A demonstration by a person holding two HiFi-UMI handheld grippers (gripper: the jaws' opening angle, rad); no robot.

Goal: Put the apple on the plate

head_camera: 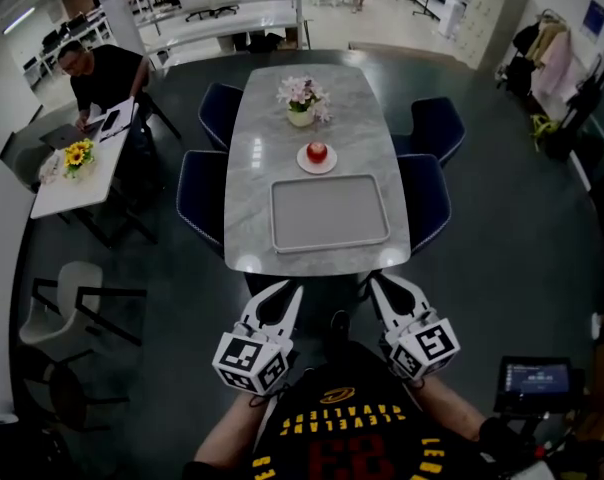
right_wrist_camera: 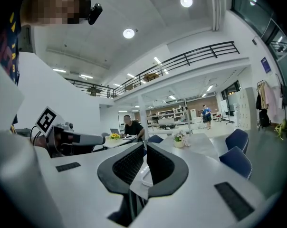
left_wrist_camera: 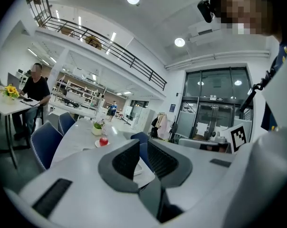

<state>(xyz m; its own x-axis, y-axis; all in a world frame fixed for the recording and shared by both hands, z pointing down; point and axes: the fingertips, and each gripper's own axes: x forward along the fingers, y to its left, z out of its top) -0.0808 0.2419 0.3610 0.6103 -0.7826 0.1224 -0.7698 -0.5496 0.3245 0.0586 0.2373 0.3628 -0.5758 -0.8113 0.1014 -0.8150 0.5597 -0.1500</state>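
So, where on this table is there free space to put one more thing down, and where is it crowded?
The tray holds nothing. Bare tabletop lies left and right of the plate, out to the table edges. The middle line is crowded: flower pot, plate with apple, then tray.

A long grey marble-patterned table (head_camera: 250, 183) with rounded corners stood on the dark floor (head_camera: 492, 228), its top level and mostly bare. Three things sat in a row along its middle line, none touching another. A rectangular grey tray (head_camera: 329, 213) lay flat at the near end, a small white plate (head_camera: 303, 163) sat near the tray's far edge, and a pale pot of pink and white flowers (head_camera: 302, 115) stood upright beyond the plate.
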